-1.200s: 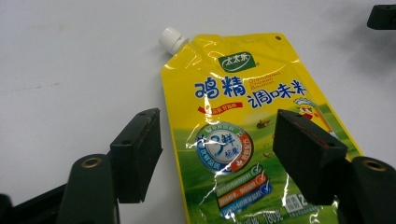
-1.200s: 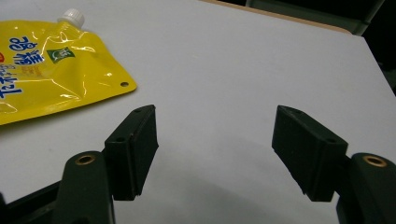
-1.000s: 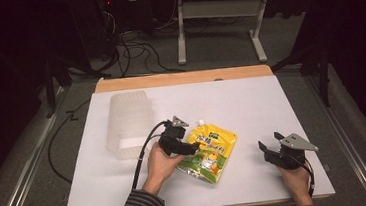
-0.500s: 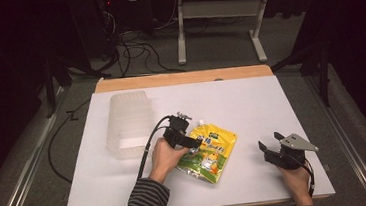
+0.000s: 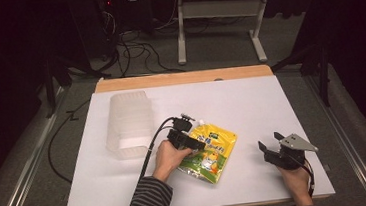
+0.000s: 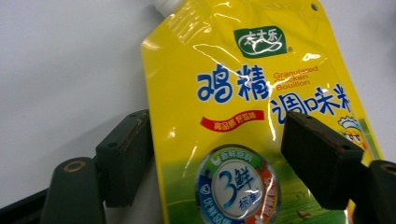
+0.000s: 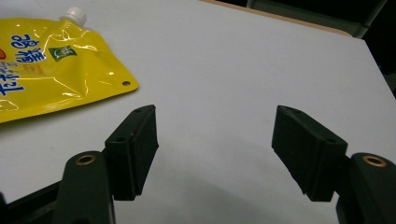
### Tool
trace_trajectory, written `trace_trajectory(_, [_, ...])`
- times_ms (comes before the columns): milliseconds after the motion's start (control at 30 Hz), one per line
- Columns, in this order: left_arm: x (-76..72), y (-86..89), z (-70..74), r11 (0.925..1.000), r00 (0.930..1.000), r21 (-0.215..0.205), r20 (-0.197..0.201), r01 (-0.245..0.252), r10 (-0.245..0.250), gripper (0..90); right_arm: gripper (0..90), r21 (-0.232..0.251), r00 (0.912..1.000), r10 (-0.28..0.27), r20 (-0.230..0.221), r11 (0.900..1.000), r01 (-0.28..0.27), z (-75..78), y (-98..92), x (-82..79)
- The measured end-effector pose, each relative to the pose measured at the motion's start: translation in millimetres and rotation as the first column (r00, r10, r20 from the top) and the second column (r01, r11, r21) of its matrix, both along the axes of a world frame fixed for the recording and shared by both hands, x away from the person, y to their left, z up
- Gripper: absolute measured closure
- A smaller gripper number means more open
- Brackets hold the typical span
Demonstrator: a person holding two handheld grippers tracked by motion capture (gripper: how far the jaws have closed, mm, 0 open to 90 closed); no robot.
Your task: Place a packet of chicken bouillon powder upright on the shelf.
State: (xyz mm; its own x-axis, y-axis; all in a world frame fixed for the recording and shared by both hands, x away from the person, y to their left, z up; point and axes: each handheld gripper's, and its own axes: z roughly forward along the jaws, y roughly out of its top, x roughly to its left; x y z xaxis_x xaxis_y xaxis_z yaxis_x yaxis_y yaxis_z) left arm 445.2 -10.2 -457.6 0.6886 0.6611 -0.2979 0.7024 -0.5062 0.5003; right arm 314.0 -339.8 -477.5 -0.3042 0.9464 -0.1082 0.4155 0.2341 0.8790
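Observation:
A yellow spouted pouch (image 5: 213,150) of chicken bouillon lies flat on the white table (image 5: 251,102), its white cap (image 5: 202,123) pointing away from the person. My left gripper (image 5: 193,137) hovers low over the pouch's near-left part. In the left gripper view the left gripper (image 6: 224,161) is open; one jaw is beside the pouch's (image 6: 243,116) left edge and the other is above its printed face. My right gripper (image 5: 270,142) rests open at the table's near right, apart from the pouch. The right gripper (image 7: 215,149) holds nothing, with the pouch (image 7: 46,65) off to its left.
A clear ribbed plastic container (image 5: 130,121) lies on the table's left, just behind the left hand. A wooden strip (image 5: 184,78) edges the table's far side. Cables and desk legs stand on the dark floor beyond.
The left hand has slid its gripper slightly right and forward, farther over the pouch. The right gripper and the pouch stay still.

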Motion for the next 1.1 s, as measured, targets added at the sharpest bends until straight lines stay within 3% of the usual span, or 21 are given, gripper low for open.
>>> trace_trajectory(400, [-4.2,-2.2,1.5,0.9994,0.9997,0.034,0.023,0.008,-0.008,39.6,32.1,-0.023,1.0,0.003,-0.004,1.0,-0.003,-0.3,1.8,0.9])
trace_trajectory(500, [-5.7,-2.8,1.8,0.9992,0.9995,0.041,0.03,-0.001,0.0,46.1,32.2,-0.015,1.0,0.0,0.0,1.0,0.0,-0.2,1.1,0.5])
trace_trajectory(533, [-6.2,-3.2,1.8,0.9989,0.9993,0.047,0.038,-0.006,0.004,52.3,32.2,-0.021,1.0,0.001,-0.005,1.0,-0.001,-0.3,1.6,0.9])
trace_trajectory(667, [-8.6,-5.5,1.8,0.9982,0.9985,0.058,0.054,-0.011,0.008,58.2,32.2,-0.026,1.0,-0.001,-0.004,1.0,0.001,-0.4,2.3,0.7])
trace_trajectory(933, [-7.0,-3.6,1.9,0.9982,0.999,0.061,0.044,-0.001,-0.001,75.9,32.2,-0.03,0.9999,-0.004,-0.012,1.0,0.004,-0.6,2.9,1.3])
trace_trajectory(1100, [-8.6,-3.6,3.0,0.9972,0.9978,0.075,0.065,0.007,-0.012,83.0,32.2,-0.029,0.9999,-0.005,-0.012,1.0,0.004,-0.6,2.9,1.1])
